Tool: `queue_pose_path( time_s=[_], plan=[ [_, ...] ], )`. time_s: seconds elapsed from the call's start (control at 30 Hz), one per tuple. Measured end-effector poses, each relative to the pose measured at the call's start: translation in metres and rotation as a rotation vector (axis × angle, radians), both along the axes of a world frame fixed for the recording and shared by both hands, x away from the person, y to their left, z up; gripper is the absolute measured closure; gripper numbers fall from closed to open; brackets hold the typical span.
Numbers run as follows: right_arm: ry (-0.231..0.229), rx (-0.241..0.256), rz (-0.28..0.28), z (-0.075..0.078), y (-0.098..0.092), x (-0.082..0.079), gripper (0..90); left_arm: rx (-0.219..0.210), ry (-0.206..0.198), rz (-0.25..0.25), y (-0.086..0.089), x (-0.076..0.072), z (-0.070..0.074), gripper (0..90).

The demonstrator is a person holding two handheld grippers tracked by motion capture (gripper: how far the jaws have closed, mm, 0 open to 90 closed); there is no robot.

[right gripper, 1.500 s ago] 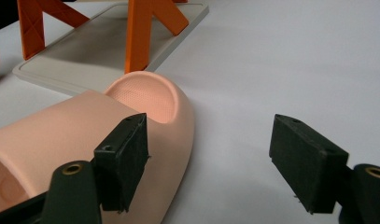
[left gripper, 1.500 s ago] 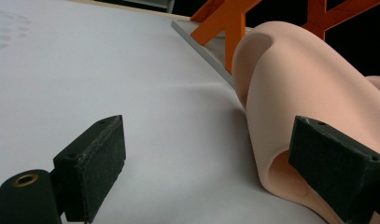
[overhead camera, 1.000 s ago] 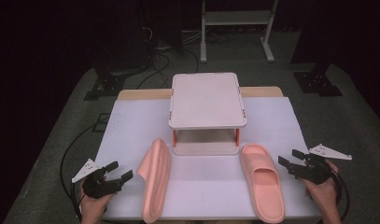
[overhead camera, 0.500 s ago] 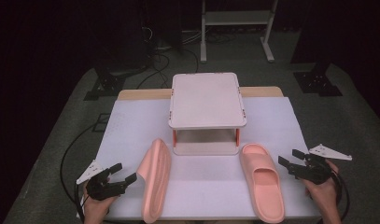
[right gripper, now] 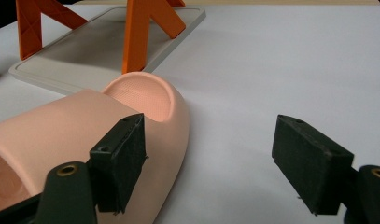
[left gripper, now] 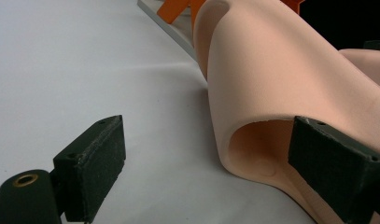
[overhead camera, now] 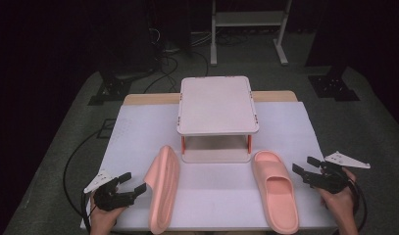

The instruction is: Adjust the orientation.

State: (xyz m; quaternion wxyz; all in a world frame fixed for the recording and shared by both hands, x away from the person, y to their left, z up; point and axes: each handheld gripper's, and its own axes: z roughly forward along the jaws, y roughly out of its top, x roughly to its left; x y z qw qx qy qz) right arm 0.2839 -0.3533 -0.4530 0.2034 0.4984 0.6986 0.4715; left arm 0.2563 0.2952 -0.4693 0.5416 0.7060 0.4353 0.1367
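Observation:
Two pink slippers lie on the white-covered table [overhead camera: 138, 142]. The left slipper [overhead camera: 162, 193] rests on its side; the right slipper [overhead camera: 274, 188] sits sole down. My left gripper [overhead camera: 133, 181] is open just left of the tipped slipper. In the left gripper view the slipper [left gripper: 271, 70] has its strap opening between the spread jaws of the left gripper [left gripper: 204, 140], and the right jaw stands in front of it. My right gripper [overhead camera: 305, 164] is open, a little to the right of the right slipper. In the right gripper view the left jaw of that gripper [right gripper: 211, 144] stands beside the slipper's [right gripper: 75, 121] edge.
A small two-level rack [overhead camera: 217, 105] with orange legs stands at the table's middle, just behind both slippers; its base plate [right gripper: 85, 51] lies beyond the right slipper. Cables trail off the left side onto the dark floor. A metal stand is far behind.
My left gripper has crept rightward, closer to the tipped slipper. The right gripper and both slippers have stayed where they were.

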Motion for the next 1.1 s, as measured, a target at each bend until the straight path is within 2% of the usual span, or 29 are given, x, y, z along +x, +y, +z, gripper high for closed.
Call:
queue_pose_path(
  time_s=[0.63,0.9,1.1],
  plan=[
    [-0.010,0.002,0.001,0.001,0.001,-0.001,25.4,0.003,0.005,-0.011,-0.001,0.000,0.000,10.9],
    [-0.014,0.007,0.001,0.001,0.001,-0.002,25.4,0.034,0.014,-0.039,-0.007,0.002,-0.002,11.0],
    [-0.012,0.002,0.005,0.001,0.002,-0.001,25.4,0.037,0.026,-0.049,-0.011,0.004,-0.004,11.6]
  ],
)
